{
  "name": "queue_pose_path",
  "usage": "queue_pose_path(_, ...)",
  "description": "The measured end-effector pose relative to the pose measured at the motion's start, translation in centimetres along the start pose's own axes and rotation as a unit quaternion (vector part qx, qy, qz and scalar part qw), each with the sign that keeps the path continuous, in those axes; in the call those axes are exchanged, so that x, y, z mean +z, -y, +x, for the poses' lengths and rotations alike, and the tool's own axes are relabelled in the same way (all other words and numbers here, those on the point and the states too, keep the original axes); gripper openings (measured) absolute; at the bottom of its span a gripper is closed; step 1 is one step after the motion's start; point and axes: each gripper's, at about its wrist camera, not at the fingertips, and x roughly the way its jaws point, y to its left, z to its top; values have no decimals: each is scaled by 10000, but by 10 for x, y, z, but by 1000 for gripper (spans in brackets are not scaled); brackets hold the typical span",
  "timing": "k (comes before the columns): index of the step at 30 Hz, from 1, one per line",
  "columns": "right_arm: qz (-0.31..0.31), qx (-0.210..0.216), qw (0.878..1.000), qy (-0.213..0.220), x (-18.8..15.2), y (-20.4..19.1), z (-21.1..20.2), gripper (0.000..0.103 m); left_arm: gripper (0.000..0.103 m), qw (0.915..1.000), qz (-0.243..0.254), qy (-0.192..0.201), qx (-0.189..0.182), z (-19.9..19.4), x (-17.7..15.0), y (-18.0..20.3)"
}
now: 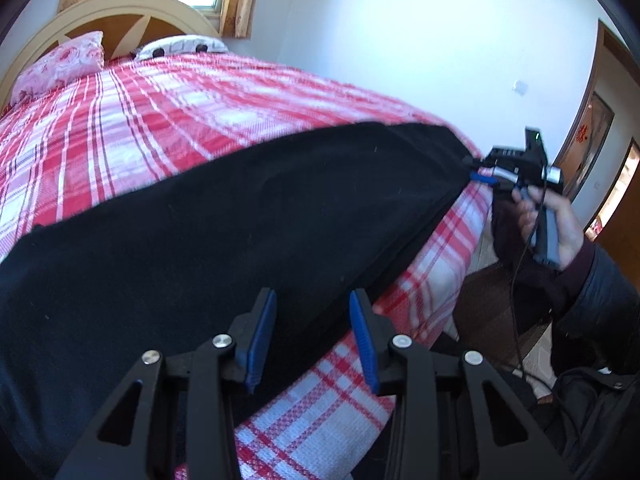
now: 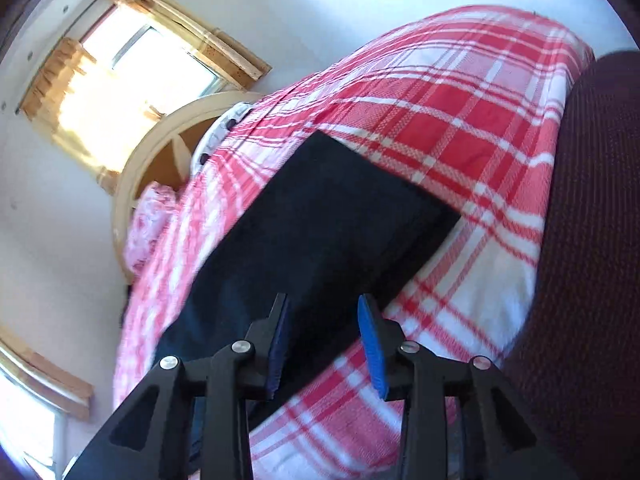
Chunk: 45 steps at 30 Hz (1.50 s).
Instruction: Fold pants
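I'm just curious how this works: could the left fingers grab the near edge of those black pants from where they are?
Probably yes. The left gripper hangs open right over the near edge of the black pants, which lie flat on the plaid bedspread, and nothing sits between them.

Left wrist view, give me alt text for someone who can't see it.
Black pants lie flat along the near edge of a bed with a red-and-white plaid cover. The left gripper hovers open over their near edge, while a hand holds the right gripper at their far end. Pillows and a window sit behind.
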Motion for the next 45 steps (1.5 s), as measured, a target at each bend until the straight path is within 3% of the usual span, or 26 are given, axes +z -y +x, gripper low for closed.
queue_pose_path(1,-11,-18,10000,13,1,1,2,27,39,10000,-2,16,1,1,-2,0)
queue_pose_path(2,-48,-107,9999,66,2,1,2,12,39,10000,-40,48,-23,0,-2,0)
queue_pose_path(6,30,-224,9997,103,10,7,0,10,39,9997,-200,91,-79,-5,0,-3)
queue_pose_path(10,23,-370,9987,343,13,1,-23,11,39,9986,12,463,240,-31,0,2)
queue_pose_path(12,-251,-389,9975,531,11,-13,-41,17,42,9968,0,664,448,-49,-2,-5)
queue_pose_path(14,-607,-239,9964,540,10,-38,-47,52,43,9955,-110,759,562,-61,-2,-18)
queue_pose_path(15,-818,4,9957,437,8,-56,-46,59,43,9941,-230,813,680,-67,-2,-28)
queue_pose_path(16,-975,244,9944,322,5,-75,-41,65,47,9929,-321,845,774,-69,-3,-36)
queue_pose_path(18,-1371,776,9874,-158,-5,-118,-21,65,53,9891,-648,932,941,-73,-4,-56)
queue_pose_path(22,-1916,1725,9568,-1342,-42,-205,35,65,53,9854,-1168,806,938,-65,-12,-83)
queue_pose_path(24,-2122,2172,9297,-2085,-70,-252,70,65,53,9868,-1173,651,912,-57,-18,-84)
queue_pose_path(27,-2467,2450,8919,-2893,-116,-317,113,63,55,9880,-1060,623,939,-51,-29,-79)
queue_pose_path(29,-2596,2583,8662,-3400,-145,-352,142,55,58,9885,-986,652,939,-52,-32,-76)
queue_pose_path(33,-2558,2484,8397,-4095,-190,-392,189,49,60,9888,-1046,720,785,-53,-35,-80)
queue_pose_path(38,-2502,2266,8049,-4880,-221,-416,225,45,60,9887,-1129,814,564,-55,-38,-85)
queue_pose_path(42,-2226,2197,7752,-5489,-239,-422,243,41,60,9895,-1002,843,613,-54,-40,-80)
queue_pose_path(45,-2235,2232,7590,-5694,-254,-428,248,37,60,9902,-852,838,717,-53,-40,-76)
